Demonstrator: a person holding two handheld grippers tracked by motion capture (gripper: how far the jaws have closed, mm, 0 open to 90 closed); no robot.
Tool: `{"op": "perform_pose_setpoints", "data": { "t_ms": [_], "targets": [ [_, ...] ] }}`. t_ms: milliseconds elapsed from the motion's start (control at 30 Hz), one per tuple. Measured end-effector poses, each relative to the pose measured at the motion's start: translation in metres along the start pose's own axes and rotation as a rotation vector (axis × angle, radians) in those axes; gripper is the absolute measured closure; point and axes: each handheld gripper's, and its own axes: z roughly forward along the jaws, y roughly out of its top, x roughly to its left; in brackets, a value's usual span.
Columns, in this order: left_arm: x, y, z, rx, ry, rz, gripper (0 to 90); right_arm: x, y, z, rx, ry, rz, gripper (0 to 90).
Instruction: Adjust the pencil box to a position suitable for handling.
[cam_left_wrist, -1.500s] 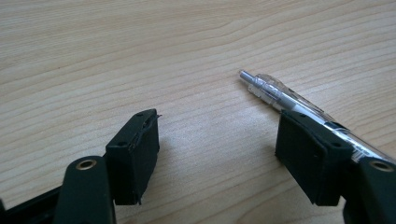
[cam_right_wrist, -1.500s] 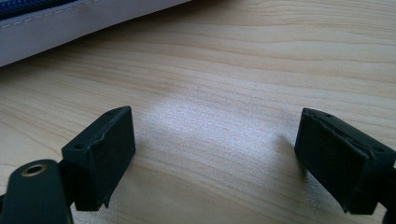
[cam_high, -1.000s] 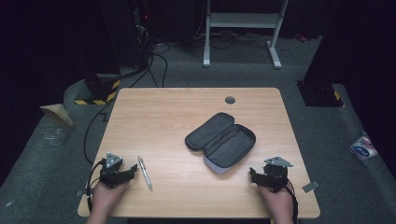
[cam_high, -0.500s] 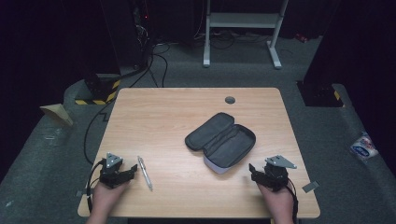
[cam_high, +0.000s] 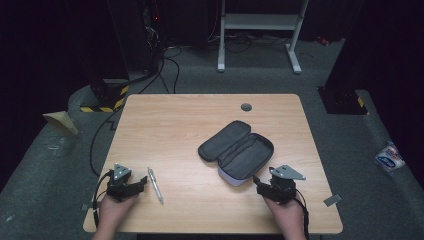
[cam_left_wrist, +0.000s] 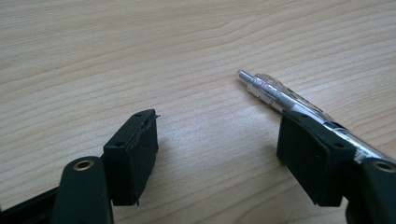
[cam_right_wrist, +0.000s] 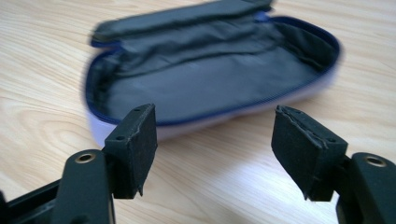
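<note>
An open dark pencil case (cam_high: 236, 151) with a pale outer shell lies right of the table's middle. A clear pen (cam_high: 155, 185) lies near the front left. My left gripper (cam_high: 142, 181) rests just left of the pen, open. In the left gripper view the pen (cam_left_wrist: 280, 95) runs behind the right jaw, outside the gap of the left gripper (cam_left_wrist: 217, 140). My right gripper (cam_high: 257, 181) sits just short of the case's near end. It is open and its jaws have just been closing, with nothing between them. The right gripper view has the case (cam_right_wrist: 210, 79) straight ahead of the right gripper (cam_right_wrist: 215, 140).
The wooden table (cam_high: 190, 120) has a round grey cable port (cam_high: 246, 107) near its far edge. Cables and a white frame stand on the dark floor beyond. A person's hands hold both grippers at the table's front edge.
My right gripper has lifted a little and shifted left toward the case's near end. The left gripper and the pen have stayed put.
</note>
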Motion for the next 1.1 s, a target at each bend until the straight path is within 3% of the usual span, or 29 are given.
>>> {"op": "perform_pose_setpoints", "data": {
  "t_ms": [133, 367, 500, 767, 1100],
  "targets": [
    [0.0, 0.0, 0.0, 0.001, 0.0, 0.001, 29.0, 0.017, 0.01, 0.008, -0.009, 0.059, -0.019, 33.9],
    [0.0, 0.0, 0.0, 0.001, 0.0, 0.002, 28.8, 0.038, 0.019, 0.021, -0.005, 0.118, -0.035, 36.8],
    [0.0, 0.0, 0.0, 0.001, 0.0, 0.002, 28.8, 0.053, 0.022, 0.03, 0.011, 0.142, -0.075, 42.5],
    [0.0, 0.0, 0.0, 0.001, 0.0, 0.002, 28.9, 0.063, 0.02, 0.038, 0.032, 0.148, -0.111, 50.3],
    [0.0, 0.0, 0.0, 0.002, -0.002, 0.003, 28.7, 0.062, 0.016, 0.042, 0.046, 0.15, -0.117, 72.5]
  ]
}}
